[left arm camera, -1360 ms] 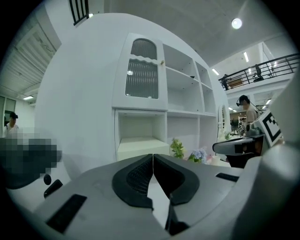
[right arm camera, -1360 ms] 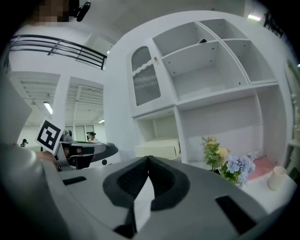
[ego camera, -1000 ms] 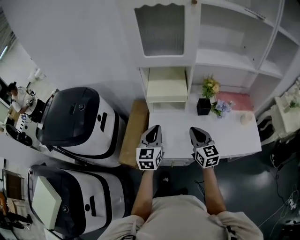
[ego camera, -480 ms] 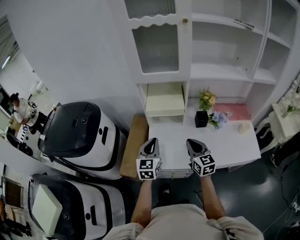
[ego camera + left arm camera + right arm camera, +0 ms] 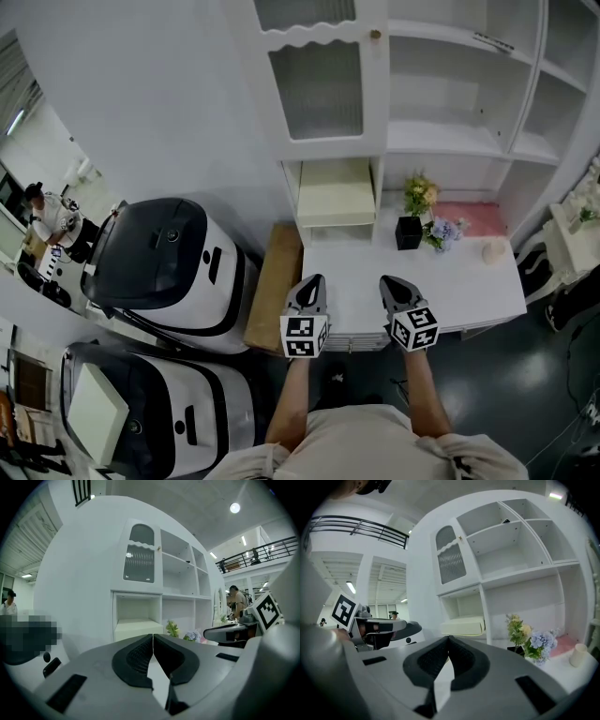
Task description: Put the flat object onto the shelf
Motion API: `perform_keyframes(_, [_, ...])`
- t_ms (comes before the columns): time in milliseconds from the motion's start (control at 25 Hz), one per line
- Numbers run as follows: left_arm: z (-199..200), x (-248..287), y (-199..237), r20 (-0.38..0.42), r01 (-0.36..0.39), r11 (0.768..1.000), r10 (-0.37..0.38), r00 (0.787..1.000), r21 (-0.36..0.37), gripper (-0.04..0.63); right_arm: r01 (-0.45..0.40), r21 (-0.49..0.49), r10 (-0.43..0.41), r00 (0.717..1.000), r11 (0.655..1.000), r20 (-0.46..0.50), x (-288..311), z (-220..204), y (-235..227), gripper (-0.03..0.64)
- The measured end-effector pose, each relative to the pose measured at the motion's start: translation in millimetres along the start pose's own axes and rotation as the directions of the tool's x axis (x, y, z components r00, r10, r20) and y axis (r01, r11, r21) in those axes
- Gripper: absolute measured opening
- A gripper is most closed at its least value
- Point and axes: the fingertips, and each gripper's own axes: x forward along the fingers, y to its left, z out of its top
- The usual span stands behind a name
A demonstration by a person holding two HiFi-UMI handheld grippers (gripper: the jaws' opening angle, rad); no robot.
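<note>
1. A white shelf unit (image 5: 450, 141) stands at the back of a white desk (image 5: 459, 281). It has a ribbed-glass door (image 5: 323, 89) at the upper left and open compartments to the right.
2. Two large black-and-white machines (image 5: 169, 262) (image 5: 141, 412) stand to the left of the desk. A pale slab (image 5: 94, 408) lies on the nearer one.
3. A brown cardboard box (image 5: 274, 291) stands between the machines and the desk's left edge.
4. The flat cream box (image 5: 335, 192) lies in the low left compartment of the shelf unit, under the glass door, well apart from both grippers.
5. A pink mat (image 5: 471, 217) lies on the desk at the back right.
6. A black pot (image 5: 408, 232) holds yellow and green flowers. Blue flowers (image 5: 441, 230) sit just beside it.
7. A small pale cup (image 5: 492, 251) stands near the mat.
8. The left gripper (image 5: 314, 279) hovers over the desk's near edge, its jaws clenched on nothing.
9. The right gripper (image 5: 386, 280) hovers beside it, its jaws likewise pressed together and bare.
</note>
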Motion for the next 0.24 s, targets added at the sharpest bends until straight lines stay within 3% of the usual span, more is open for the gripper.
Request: perform_keyframes(240, [-3.2,2.5,-0.7,-0.007,0.009,1.000,-0.009,1.000,0.004,0.012,0.000,0.008,0.000,1.000,1.000,-0.003,2.0,-2.4,1.5,0.067])
